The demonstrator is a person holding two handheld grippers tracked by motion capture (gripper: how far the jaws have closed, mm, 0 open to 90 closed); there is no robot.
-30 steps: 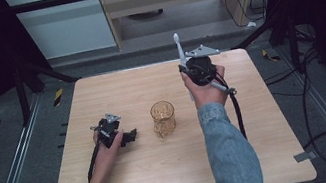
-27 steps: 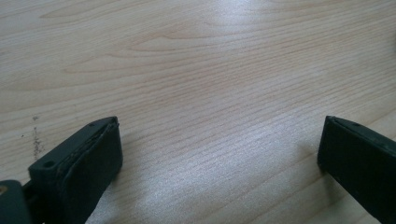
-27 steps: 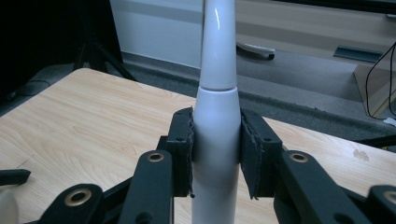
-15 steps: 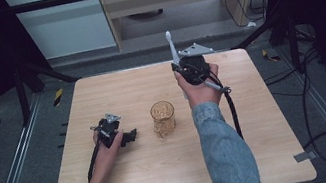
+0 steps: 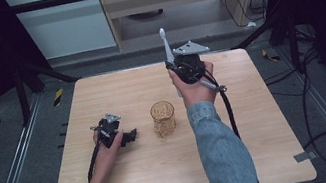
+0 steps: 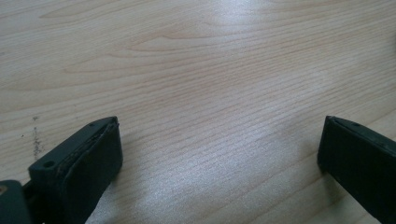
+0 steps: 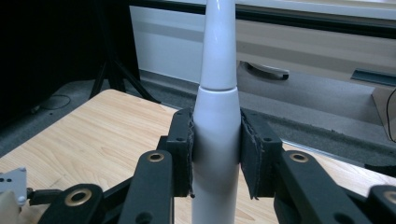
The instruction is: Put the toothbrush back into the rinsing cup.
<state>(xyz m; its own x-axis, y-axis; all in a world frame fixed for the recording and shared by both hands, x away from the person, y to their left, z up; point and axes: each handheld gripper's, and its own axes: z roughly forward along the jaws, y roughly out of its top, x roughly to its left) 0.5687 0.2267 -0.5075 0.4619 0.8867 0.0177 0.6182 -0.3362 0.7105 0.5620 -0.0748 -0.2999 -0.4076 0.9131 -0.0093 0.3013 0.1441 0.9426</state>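
Your right gripper (image 7: 215,154) pinches the white plastic electric toothbrush (image 7: 216,121) upright near the wooden tabletop's (image 5: 120,91) far edge; your left gripper (image 6: 219,154) rests spread.

White toothbrush (image 7: 215,116) in black tool (image 7: 215,154), amber patterned glass (image 5: 163,118), pale wood-grain table (image 5: 115,92), blue denim sleeve (image 5: 219,147).

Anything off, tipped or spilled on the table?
Nothing stands out. The amber glass stands upright on the table with no spill, the white toothbrush sits straight in the right gripper, and the left gripper rests open.
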